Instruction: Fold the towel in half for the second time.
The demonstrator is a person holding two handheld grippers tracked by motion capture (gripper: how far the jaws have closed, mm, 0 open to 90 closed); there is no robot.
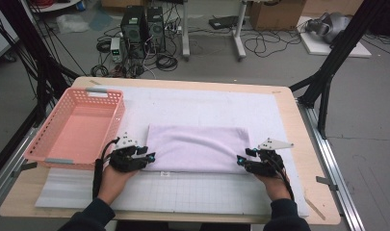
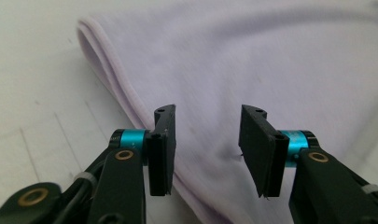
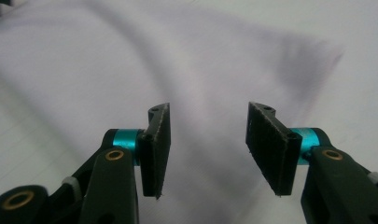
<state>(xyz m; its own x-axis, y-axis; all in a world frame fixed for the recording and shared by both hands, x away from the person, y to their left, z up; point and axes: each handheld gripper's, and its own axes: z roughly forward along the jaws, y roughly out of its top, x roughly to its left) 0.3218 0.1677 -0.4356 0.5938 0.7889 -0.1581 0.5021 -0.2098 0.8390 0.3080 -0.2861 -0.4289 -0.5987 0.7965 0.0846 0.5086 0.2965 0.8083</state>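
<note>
Both pairs of jaws are seen parted with nothing pinched between the pads: in the left gripper view the cloth's layered hem runs under the left pad, and in the right gripper view the pale fabric lies beneath the gap, blurred. A wooden table [image 1: 298, 120] is covered by a white gridded mat [image 1: 183, 192], and on that mat a folded lilac cloth [image 1: 195, 147] is laid flat as a wide rectangle, near the middle and towards the person's side. A pink plastic basket [image 1: 62, 159] is set on the table's left part, just beside the cloth's left end and apart from it. The left gripper [image 1: 147, 155] is held at the cloth's near left corner, and the right gripper [image 1: 241, 160] at its near right corner, each pointed inwards along the front edge. Dark sleeves are seen at the bottom of the high view.
</note>
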